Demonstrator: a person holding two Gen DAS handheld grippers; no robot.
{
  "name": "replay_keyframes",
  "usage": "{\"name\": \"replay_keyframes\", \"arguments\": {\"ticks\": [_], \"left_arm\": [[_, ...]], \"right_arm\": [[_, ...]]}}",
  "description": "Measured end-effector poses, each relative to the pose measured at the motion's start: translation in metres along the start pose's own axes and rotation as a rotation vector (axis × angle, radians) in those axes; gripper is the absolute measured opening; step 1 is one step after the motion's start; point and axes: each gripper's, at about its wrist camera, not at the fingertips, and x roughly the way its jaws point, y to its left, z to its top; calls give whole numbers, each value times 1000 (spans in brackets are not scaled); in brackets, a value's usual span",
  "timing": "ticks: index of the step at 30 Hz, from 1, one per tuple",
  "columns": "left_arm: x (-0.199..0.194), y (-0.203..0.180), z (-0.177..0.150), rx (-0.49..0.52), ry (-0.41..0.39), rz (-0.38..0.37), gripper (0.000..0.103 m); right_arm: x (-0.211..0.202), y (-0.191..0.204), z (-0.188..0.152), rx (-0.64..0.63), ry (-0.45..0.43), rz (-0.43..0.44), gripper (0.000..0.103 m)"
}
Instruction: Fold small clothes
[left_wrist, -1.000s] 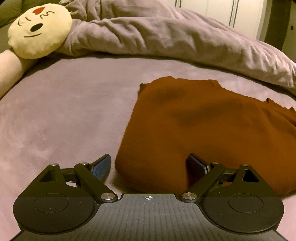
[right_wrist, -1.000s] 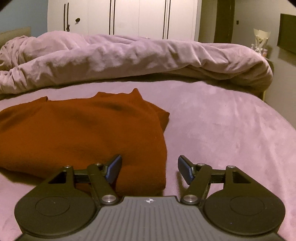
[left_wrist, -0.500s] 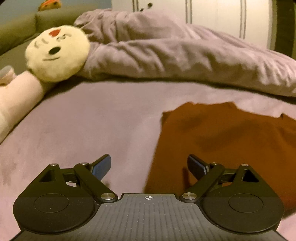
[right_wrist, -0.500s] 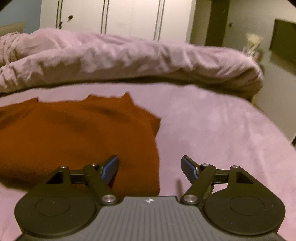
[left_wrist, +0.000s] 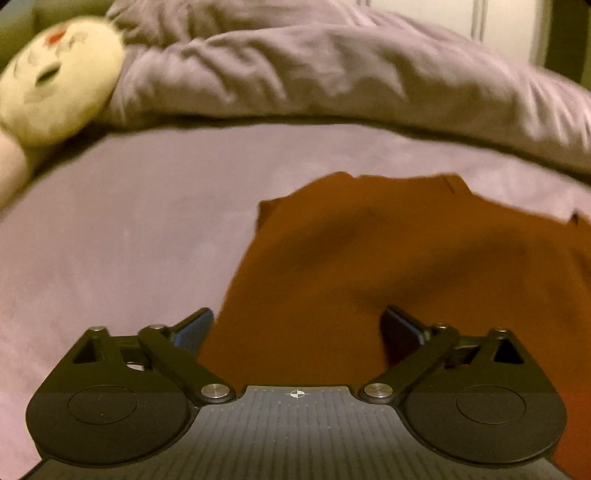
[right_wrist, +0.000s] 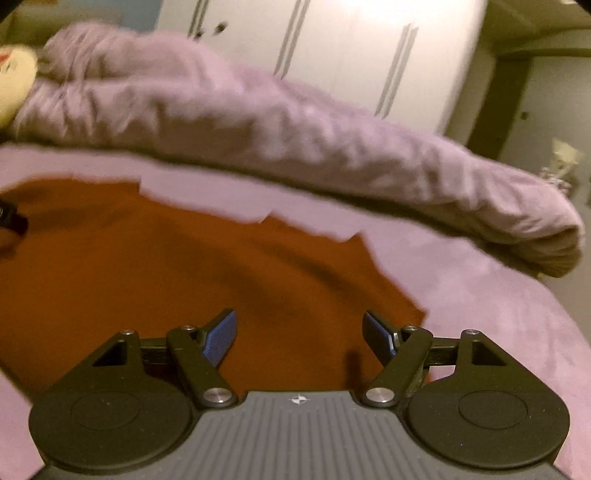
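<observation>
A: Left wrist view first. What've we got?

B: Left gripper (left_wrist: 297, 326) low over the bed, jaws spread wide and they've just been opening further. The rust-brown garment (left_wrist: 388, 266) lies flat on the mauve bedsheet (left_wrist: 129, 229). Its left edge sits in the gap between the fingers, but neither pad presses on it, so nothing is clamped. The left finger is over the sheet just beside that edge, the right finger over the cloth.

A: Rest of that view?

B: Crumpled mauve duvet (left_wrist: 332, 74) across the far side of the bed. Round cream plush face (left_wrist: 59, 81) at far left, tucked against the duvet, blurred. White wardrobe doors (left_wrist: 491, 22) behind, far right. The garment is right of centre and runs off the right edge.

A: Right wrist view.

B: Right gripper (right_wrist: 299, 332) also low over the garment (right_wrist: 166, 266), jaws apart, just been opening too. Cloth lies under the gap, pads not pinching it. Both fingertips are over the brown fabric, close to its right edge. Bare bedsheet (right_wrist: 498, 314) to the right of that.

A: Garment shape?

B: Spread flat, jagged far edge with notches, fills the left and middle of the picture. A small dark object at the far left edge sits over it; can't tell what it is.

A: Background?

B: Duvet (right_wrist: 295, 140) running diagonally along the far side, wardrobe doors (right_wrist: 351, 51) behind it, a sliver of the plush face (right_wrist: 13, 85) at far left. The whole picture is tilted and blurred.
</observation>
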Motion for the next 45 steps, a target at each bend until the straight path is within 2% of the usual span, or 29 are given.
{"name": "replay_keyframes", "arguments": {"ticks": [3, 6, 8, 10, 12, 14, 17, 19, 20, 21, 23, 24, 26, 28, 29, 31, 33, 38, 41, 43, 44, 45], "left_arm": [[-8, 24, 0, -78, -6, -4, 102], [-27, 42, -7, -64, -42, 27, 102], [-37, 56, -14, -77, -34, 13, 101], [-40, 72, -15, -114, 11, -73, 101], [-35, 88, -15, -172, 103, -229, 99], [-34, 93, -13, -187, 127, -285, 96], [-28, 93, -7, -208, 149, -337, 81], [-23, 90, -3, -226, 161, -387, 67], [-19, 87, -2, -237, 183, -414, 56], [-15, 85, -1, -245, 192, -437, 56], [-9, 78, -1, -223, 199, -431, 63], [-5, 76, 0, -223, 203, -444, 73], [0, 75, 2, -268, 215, -489, 80], [3, 74, 5, -294, 225, -485, 63], [6, 74, 6, -303, 237, -474, 38], [9, 81, 7, -342, 256, -487, 27], [4, 86, 10, -364, 255, -505, 21], [-18, 84, 20, -346, 201, -570, 20], [-14, 81, 18, -327, 208, -529, 24], [-1, 80, 10, -333, 255, -501, 34], [4, 82, 6, -345, 272, -494, 45], [7, 84, 2, -364, 270, -516, 50]], "right_arm": [[-1, -6, -3, 8, -15, -13, 82], [-8, -16, -3, 44, 8, -74, 82], [-20, -23, -7, 83, 9, -92, 82], [-39, -30, -15, 146, -7, -69, 82], [-55, -32, -26, 179, -5, -48, 81], [-68, -30, -35, 197, 1, -35, 71], [-79, -27, -42, 222, 12, -11, 57], [-81, -24, -42, 233, 18, -3, 55], [-83, -23, -41, 232, 22, -1, 55], [-84, -22, -41, 227, 23, 0, 55], [-88, -20, -38, 219, 19, 0, 55], [-89, -20, -37, 218, 15, 3, 55], [-91, -20, -35, 218, 9, 8, 55], [-92, -19, -33, 221, 1, 12, 55], [-92, -18, -32, 222, -2, 13, 55], [-92, -17, -31, 224, -2, 17, 55], [-93, -14, -30, 223, -12, 28, 55], [-92, -7, -30, 187, -21, 45, 49], [-89, -6, -31, 203, -13, 55, 47], [-89, -3, -30, 197, -11, 60, 47], [-89, -1, -29, 192, -14, 62, 47], [-89, 0, -29, 188, -17, 66, 47]]}}
